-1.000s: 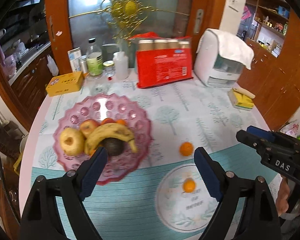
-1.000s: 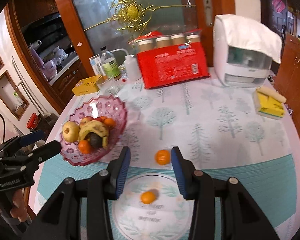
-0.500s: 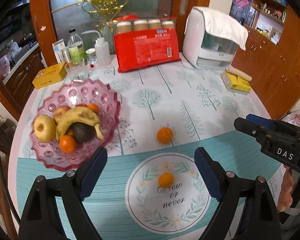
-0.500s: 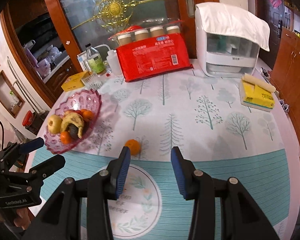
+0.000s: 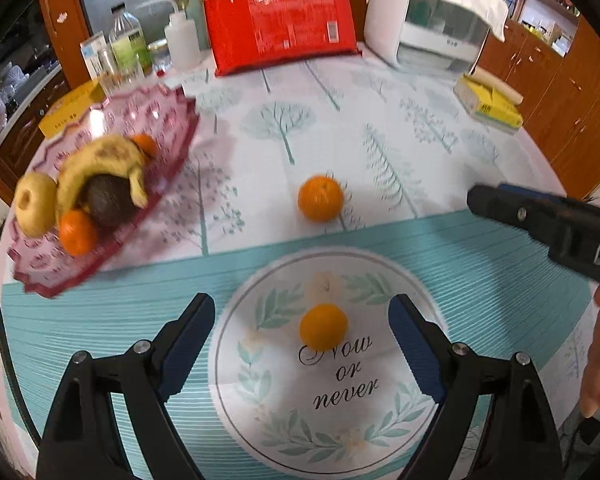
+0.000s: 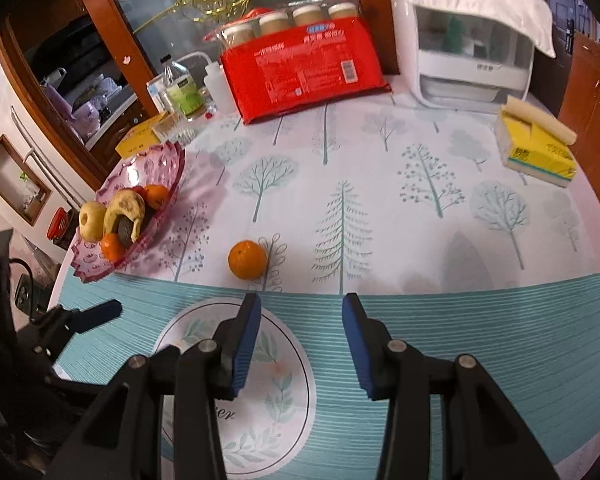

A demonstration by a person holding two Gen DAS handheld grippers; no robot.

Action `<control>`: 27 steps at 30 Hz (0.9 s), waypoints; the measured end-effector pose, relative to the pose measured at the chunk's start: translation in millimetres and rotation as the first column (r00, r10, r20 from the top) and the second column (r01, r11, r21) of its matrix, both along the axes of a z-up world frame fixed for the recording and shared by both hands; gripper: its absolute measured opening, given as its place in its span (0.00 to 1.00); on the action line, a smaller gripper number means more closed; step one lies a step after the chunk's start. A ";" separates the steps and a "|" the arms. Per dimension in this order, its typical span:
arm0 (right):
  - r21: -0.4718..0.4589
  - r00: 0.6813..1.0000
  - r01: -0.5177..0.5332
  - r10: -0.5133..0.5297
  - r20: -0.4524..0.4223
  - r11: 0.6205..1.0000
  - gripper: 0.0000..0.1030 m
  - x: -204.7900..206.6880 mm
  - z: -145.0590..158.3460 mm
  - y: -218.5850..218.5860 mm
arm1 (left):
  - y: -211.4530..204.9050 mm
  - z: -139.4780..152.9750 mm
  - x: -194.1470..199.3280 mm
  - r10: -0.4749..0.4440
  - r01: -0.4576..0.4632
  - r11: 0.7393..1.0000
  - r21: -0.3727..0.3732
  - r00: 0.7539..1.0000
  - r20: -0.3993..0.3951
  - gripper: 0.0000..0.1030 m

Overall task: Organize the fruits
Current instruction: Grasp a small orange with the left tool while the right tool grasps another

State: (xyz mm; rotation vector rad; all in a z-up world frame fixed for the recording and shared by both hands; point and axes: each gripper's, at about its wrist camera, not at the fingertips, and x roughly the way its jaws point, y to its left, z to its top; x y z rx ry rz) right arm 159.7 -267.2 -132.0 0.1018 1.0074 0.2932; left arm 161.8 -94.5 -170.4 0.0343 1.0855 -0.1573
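Two small oranges lie loose on the tablecloth. The near orange [image 5: 323,327] sits on the round "Now or never" print, between and just ahead of my open left gripper [image 5: 302,322]. The far orange [image 5: 320,198] [image 6: 247,259] lies a little beyond it. A pink glass fruit bowl [image 5: 168,148] [image 6: 168,168] at the left holds a banana [image 5: 100,160], an apple [image 5: 34,204], an avocado and oranges. My right gripper [image 6: 301,308] is open and empty, over the teal band, right of the far orange.
At the back stand a red pack of jars [image 5: 280,32], a white appliance [image 5: 420,28], bottles [image 5: 130,46] and a yellow box [image 5: 70,110]. A yellow tissue pack [image 5: 490,104] lies at the right. The table edge curves close at the left and right.
My left gripper has moved right, away from the bowl, and lower toward the near orange. My right gripper has moved right, so the far orange is now left of its fingers.
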 end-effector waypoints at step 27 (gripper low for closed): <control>0.033 0.997 -0.070 0.071 -0.037 0.997 0.42 52.4 -55.1 57.6 | 12.5 -58.2 3.0 0.014 -0.026 0.991 -0.134 0.996 -0.087 0.31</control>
